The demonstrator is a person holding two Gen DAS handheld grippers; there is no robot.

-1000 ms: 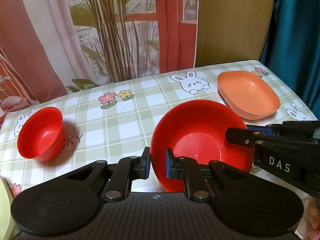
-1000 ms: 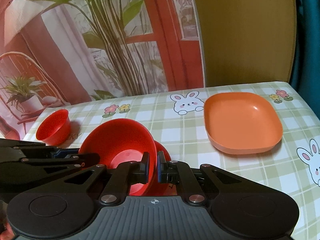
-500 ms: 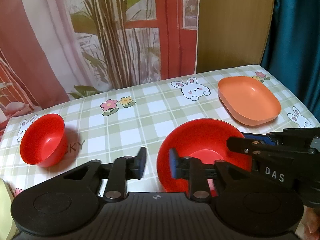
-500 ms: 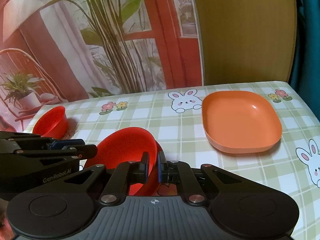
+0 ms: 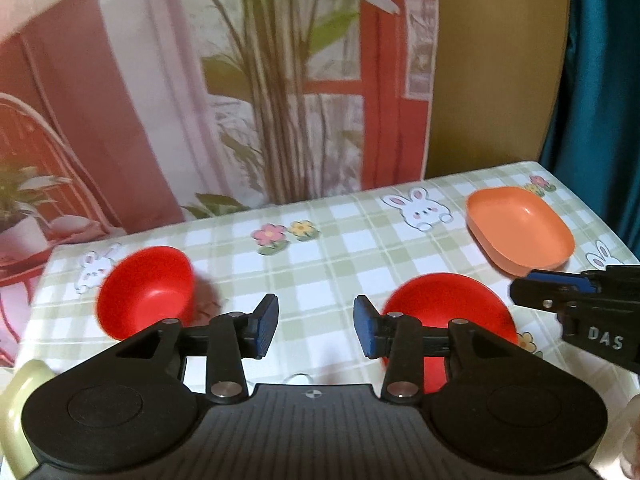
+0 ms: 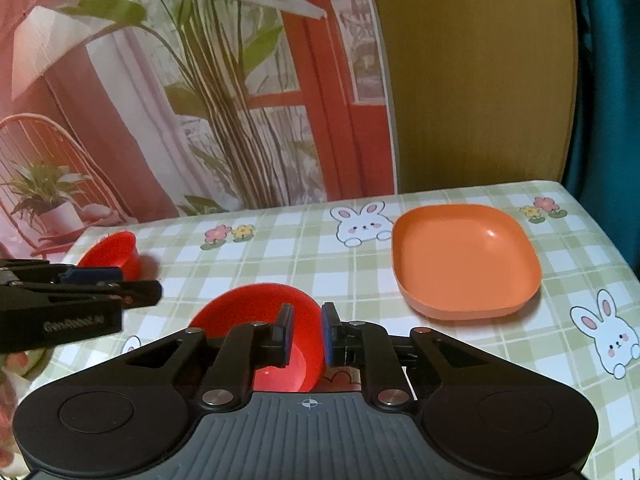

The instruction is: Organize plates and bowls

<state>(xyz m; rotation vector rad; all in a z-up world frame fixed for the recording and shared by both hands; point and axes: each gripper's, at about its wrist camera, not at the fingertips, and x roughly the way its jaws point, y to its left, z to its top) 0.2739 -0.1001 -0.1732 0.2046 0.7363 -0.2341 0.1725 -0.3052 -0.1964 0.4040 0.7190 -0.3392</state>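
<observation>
Behind the desk (image 6: 280, 264) hangs a printed backdrop (image 6: 160, 100) w/ red window frames, pink curtains and tall green plants; an olive-brown panel (image 6: 476, 80) fills upper right, teal curtain (image 6: 608, 80) at far right edge. Desk carries a green-and-white check cloth w/ bunnies and flowers.

Left claw (image 5: 316, 326), lower centre of its view: jaws spread wide, blue pads well apart, nothing between them but cloth. Its right finger overlaps the large red bowl (image 5: 448, 312) in the picture; contact can't be told. Small red bowl (image 5: 146, 292) sits at centre left, tilted toward the camera. Orange square plate (image 5: 520, 230) rests at right, nr the far desk edge. Right claw's fingers enter from the right edge, above the bowl's right side.

Right claw (image 6: 306, 334), lower centre of its view: jaws almost together, pinching the large red bowl's (image 6: 256, 308) right rim, one pad inside, one outside. Orange plate (image 6: 466, 260) lies to the right, apart from the bowl. Small red bowl (image 6: 114, 254) at centre left, partly hidden by the left claw's fingers.
</observation>
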